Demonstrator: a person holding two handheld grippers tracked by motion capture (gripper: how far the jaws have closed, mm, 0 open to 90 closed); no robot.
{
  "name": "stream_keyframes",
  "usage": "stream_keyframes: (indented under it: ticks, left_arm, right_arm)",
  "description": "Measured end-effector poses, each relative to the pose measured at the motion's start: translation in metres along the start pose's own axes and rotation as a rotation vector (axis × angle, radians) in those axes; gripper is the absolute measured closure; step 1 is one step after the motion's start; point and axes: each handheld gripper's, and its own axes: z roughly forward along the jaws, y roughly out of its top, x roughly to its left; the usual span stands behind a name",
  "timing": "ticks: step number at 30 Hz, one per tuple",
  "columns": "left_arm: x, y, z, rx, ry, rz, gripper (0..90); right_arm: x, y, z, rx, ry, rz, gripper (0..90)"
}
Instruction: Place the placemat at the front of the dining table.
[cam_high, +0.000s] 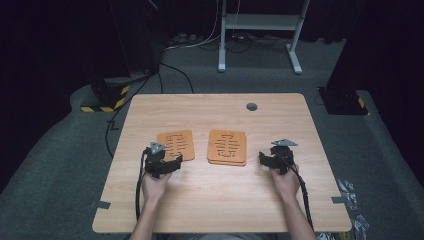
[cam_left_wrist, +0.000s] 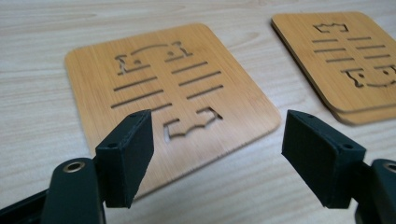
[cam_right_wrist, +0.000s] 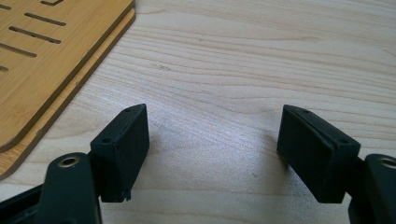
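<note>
A light wooden table (cam_high: 210, 200) carries a single bamboo trivet (cam_high: 176, 144) and, just to its right, a stack of trivets (cam_high: 227, 147). A grey round cap (cam_high: 251, 106) sits well beyond the stack, near the far edge.

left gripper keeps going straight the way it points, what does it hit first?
Likely the single bamboo trivet lying flat just ahead of the open left gripper; nothing sits between them. The trivet stack lies off to the side.
</note>
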Motion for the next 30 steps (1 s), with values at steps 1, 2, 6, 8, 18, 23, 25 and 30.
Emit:
stream_keyframes:
  ticks: [1, 2, 6, 8, 18, 23, 25, 30]
  left_arm:
    - [-0.001, -0.002, -0.002, 0.002, -0.001, 0.002, 25.1]
    - [-0.002, -0.003, -0.002, 0.001, -0.003, 0.003, 25.2]
    - [-0.004, -0.007, -0.005, 0.004, -0.012, 0.005, 25.6]
    - [-0.006, -0.008, -0.005, 0.007, -0.011, 0.017, 25.5]
    - [-0.016, -0.014, -0.004, 0.014, -0.048, 0.031, 28.5]
    - [-0.020, -0.019, -0.003, 0.025, -0.050, 0.043, 29.4]
    - [-0.021, -0.019, -0.003, 0.030, -0.048, 0.053, 29.3]
    - [-0.025, -0.020, -0.001, 0.039, -0.050, 0.070, 29.8]
  right_arm:
    - [0.000, 0.000, 0.000, 0.000, 0.000, 0.000, 25.1]
    - [0.000, 0.000, 0.000, 0.000, 0.000, 0.000, 25.2]
    - [0.000, 0.000, 0.000, 0.000, 0.000, 0.001, 25.1]
    - [0.000, 0.000, 0.000, 0.001, 0.000, -0.001, 25.2]
    - [0.001, 0.000, 0.000, 0.000, 0.001, 0.008, 25.1]
    - [0.000, 0.000, 0.000, 0.000, 0.001, 0.006, 25.1]
    - [0.001, 0.000, 0.000, 0.000, 0.001, 0.007, 25.2]
    - [0.000, 0.000, 0.000, 0.000, 0.001, 0.005, 25.2]
